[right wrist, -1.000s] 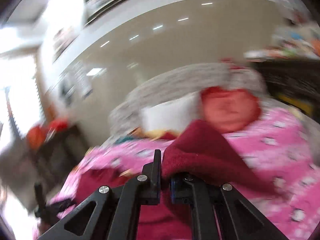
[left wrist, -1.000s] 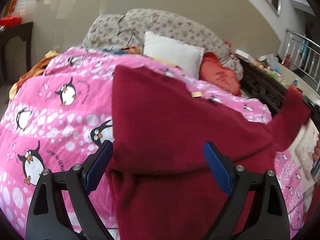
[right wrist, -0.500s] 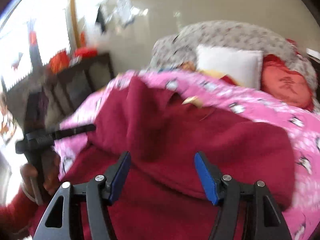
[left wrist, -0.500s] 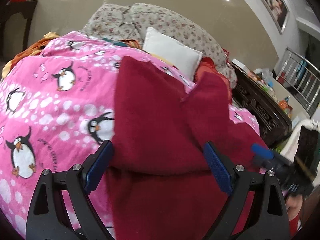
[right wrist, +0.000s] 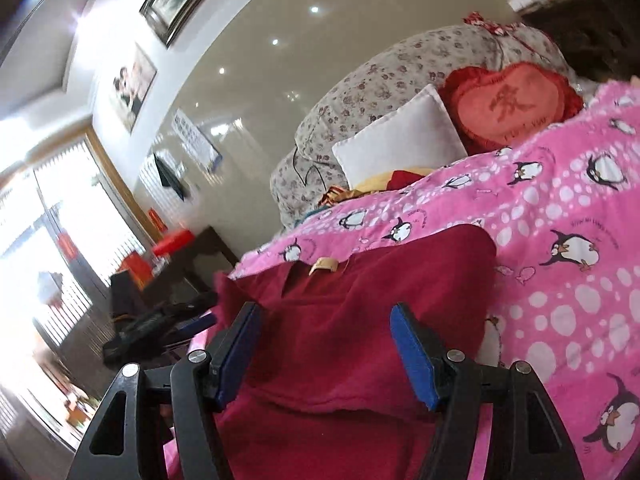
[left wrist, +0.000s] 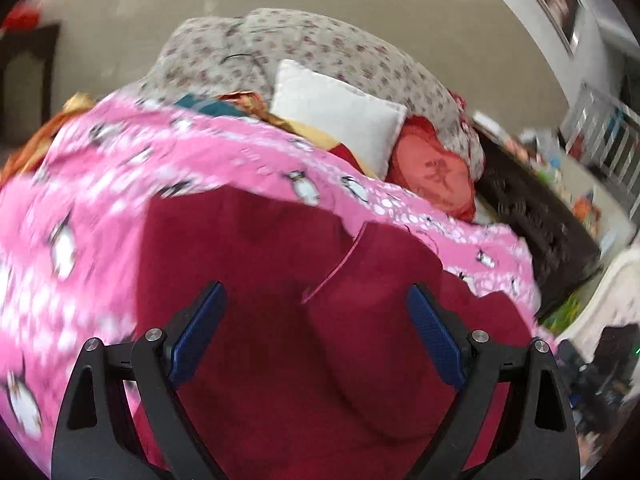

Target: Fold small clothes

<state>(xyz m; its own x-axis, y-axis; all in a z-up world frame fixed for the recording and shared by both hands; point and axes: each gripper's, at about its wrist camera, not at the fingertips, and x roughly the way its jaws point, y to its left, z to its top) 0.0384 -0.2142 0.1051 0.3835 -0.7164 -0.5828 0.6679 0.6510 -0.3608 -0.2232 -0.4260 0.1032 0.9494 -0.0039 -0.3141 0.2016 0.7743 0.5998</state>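
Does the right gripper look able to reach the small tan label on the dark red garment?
Probably yes: the right gripper is open above the dark red garment, and the small tan label lies uncovered straight ahead, nothing between them.

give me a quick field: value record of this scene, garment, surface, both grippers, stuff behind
garment: dark red top, partly folded, a flap lying over its body, tan neck label showing
surface: pink penguin blanket under the garment
left gripper: jaws open, over the garment, holding nothing
right gripper: jaws open, over the garment, holding nothing
behind: white pillow, red heart cushion, floral bedding
image quality: left wrist view blurred
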